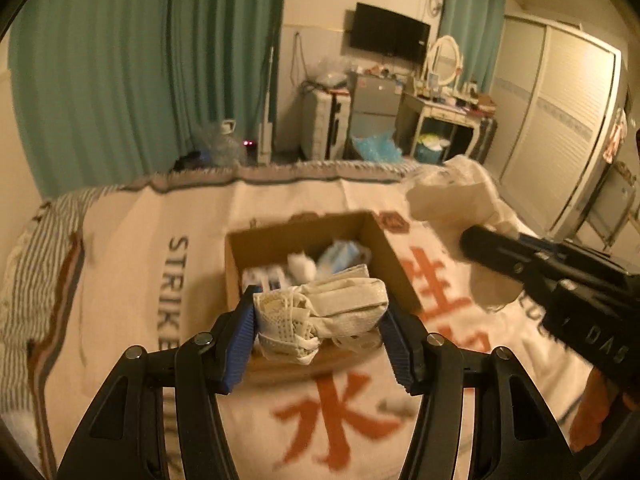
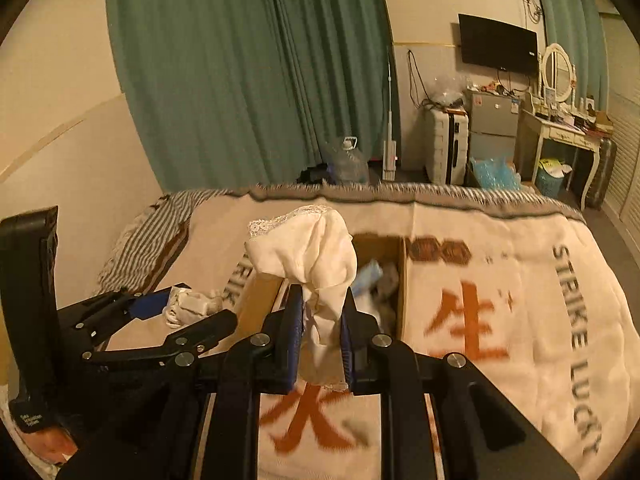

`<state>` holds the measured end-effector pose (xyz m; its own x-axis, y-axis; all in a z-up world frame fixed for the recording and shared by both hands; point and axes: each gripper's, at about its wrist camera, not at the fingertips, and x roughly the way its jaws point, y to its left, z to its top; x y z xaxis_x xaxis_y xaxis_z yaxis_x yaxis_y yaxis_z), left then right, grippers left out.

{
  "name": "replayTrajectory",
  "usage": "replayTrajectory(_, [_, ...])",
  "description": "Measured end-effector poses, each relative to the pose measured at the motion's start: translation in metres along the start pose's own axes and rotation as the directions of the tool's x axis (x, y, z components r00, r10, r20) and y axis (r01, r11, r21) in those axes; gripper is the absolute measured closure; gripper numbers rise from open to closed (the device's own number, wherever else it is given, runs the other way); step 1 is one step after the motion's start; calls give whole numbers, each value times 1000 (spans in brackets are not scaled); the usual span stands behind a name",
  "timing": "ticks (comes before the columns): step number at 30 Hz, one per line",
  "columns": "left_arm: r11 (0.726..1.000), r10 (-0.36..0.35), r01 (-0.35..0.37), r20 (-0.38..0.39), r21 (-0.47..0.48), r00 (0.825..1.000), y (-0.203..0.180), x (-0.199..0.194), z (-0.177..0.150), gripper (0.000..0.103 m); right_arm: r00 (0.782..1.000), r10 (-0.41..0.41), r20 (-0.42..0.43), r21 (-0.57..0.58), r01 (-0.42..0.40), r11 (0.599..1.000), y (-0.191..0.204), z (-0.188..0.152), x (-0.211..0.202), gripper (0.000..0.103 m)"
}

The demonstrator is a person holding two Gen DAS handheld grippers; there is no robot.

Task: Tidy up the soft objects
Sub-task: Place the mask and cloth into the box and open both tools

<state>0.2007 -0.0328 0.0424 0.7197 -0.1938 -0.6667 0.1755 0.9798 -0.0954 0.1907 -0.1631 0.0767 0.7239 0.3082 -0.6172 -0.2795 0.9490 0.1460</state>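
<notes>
A brown cardboard box sits on the bed and holds a blue packet and other soft white items. My left gripper is shut on a bundle of cream socks, held just above the box's near edge. My right gripper is shut on a cream cloth with a lace edge, held above the box. In the left wrist view the right gripper and its cloth are at the right of the box. In the right wrist view the left gripper with the socks is at the left.
The bed is covered with a cream blanket printed with orange characters and dark lettering; a striped sheet lies at its left. Beyond the bed are green curtains, a water jug, a suitcase, a dresser and a wardrobe.
</notes>
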Motion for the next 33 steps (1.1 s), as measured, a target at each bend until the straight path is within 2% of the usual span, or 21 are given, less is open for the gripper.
replayTrajectory(5, [999, 26, -25, -35, 31, 999, 15, 69, 8, 47, 998, -30, -52, 4, 31, 1000, -15, 16, 78, 87])
replayTrajectory(10, [1000, 13, -10, -97, 28, 995, 33, 127, 6, 47, 991, -41, -127, 29, 45, 999, -39, 8, 147, 87])
replayTrajectory(14, [996, 34, -26, -107, 80, 994, 35, 153, 5, 47, 985, -40, -169, 43, 48, 998, -56, -1, 185, 87])
replayTrajectory(16, [996, 14, -4, -108, 87, 994, 33, 154, 2, 46, 985, -19, -170, 72, 31, 997, -63, -3, 194, 87])
replayTrajectory(18, [992, 27, -17, -83, 125, 996, 30, 151, -3, 44, 984, 2, -180, 95, 15, 995, -67, -4, 200, 86])
replayTrajectory(19, [990, 45, -35, -76, 139, 996, 29, 151, -6, 43, 984, 2, -180, 98, 16, 995, -68, -4, 201, 85])
replayTrajectory(21, [988, 66, -52, -95, 145, 993, 29, 151, -8, 35, 986, -15, -167, 89, 30, 996, -66, -4, 196, 72])
replayTrajectory(23, [989, 56, -41, -101, 143, 993, 31, 146, -9, 34, 988, -32, -148, 91, 46, 995, -63, -2, 187, 37])
replayTrajectory(25, [985, 74, -60, -81, 165, 994, 27, 131, -7, 33, 991, -45, -128, 93, 57, 994, -60, 3, 172, 33])
replayTrajectory(28, [982, 77, -64, -67, 180, 995, 22, 102, 2, 33, 993, -62, -102, 85, 71, 994, -54, 15, 142, 32])
replayTrajectory(33, [984, 68, -74, 39, 160, 997, 11, 26, 27, 32, 995, -94, -30, 43, 95, 995, -41, 41, 63, 32])
